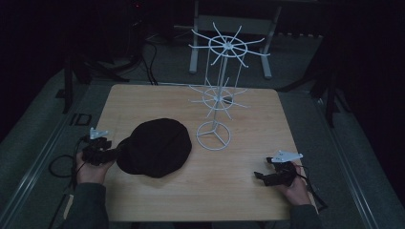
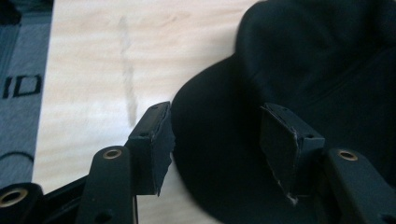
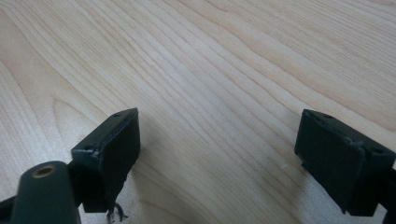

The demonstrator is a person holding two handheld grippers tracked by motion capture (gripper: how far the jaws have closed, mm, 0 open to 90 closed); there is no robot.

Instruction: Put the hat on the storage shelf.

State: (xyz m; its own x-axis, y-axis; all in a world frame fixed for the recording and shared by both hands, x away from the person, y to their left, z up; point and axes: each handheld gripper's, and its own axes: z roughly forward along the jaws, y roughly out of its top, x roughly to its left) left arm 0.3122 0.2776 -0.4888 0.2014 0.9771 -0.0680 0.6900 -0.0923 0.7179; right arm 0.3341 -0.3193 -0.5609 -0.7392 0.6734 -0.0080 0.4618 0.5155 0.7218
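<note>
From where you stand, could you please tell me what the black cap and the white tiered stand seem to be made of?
The black cap looks like soft matte fabric: dull, no shine. The white tiered stand appears to be thin, white-coated metal wire, judging by its slender spokes and ring base.

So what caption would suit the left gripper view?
Open left gripper straddling the brim of a black cap on a wooden table.
</note>
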